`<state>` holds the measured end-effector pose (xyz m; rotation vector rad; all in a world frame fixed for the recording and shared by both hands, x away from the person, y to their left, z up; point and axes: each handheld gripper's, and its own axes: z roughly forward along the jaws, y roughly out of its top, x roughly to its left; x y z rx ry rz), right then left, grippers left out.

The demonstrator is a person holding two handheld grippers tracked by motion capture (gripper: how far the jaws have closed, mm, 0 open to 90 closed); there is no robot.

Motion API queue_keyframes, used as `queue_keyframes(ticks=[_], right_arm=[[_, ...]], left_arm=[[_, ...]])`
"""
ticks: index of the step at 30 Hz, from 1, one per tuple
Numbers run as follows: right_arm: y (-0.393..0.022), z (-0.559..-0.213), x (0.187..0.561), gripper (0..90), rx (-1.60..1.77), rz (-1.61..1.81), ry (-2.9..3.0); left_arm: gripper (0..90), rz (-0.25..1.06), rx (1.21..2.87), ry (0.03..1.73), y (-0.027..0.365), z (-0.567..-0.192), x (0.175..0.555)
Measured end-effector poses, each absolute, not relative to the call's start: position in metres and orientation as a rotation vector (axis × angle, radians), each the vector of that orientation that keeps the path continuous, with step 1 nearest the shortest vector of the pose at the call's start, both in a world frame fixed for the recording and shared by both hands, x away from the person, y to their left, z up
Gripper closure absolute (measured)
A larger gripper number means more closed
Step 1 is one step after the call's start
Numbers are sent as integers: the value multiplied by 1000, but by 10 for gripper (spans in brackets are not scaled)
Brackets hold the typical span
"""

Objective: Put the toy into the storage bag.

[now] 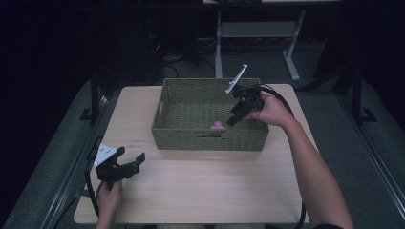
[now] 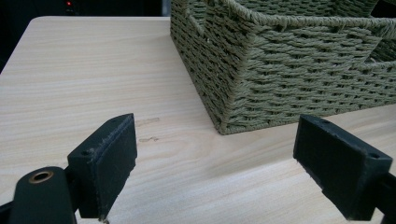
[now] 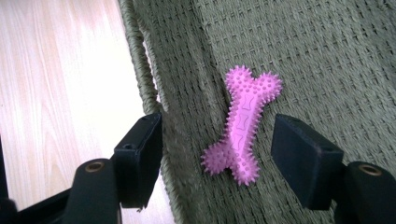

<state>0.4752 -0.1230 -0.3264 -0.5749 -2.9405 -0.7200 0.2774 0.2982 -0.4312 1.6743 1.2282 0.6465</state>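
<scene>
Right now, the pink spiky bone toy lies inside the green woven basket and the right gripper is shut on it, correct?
Not quite. The pink bone toy lies inside the basket, but the right gripper is open, jaws apart on either side of it, as the right gripper view shows.

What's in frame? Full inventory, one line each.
table: 1, light wood, centre of the high view.
basket: 1, olive-green woven, on the table's far half.
bone toy: 1, pink, spiky, lying on the basket floor near its front wall.
desk frame: 1, grey, on the floor behind the table.
left tool: 1, black, jaws open, over the table's near left corner, aimed at the basket, holding nothing.
right tool: 1, black, jaws open, inside the basket, straddling the bone toy without touching it.
hands: 2, one on each tool; left, right.
</scene>
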Motion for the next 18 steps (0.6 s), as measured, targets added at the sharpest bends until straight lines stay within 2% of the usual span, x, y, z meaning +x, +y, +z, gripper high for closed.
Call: queue_keyframes(ticks=[18], right_arm=[[-138,-313,458,313,-583,-753,-2951]], left_arm=[[130,646,1674,1228,297,-431,277]])
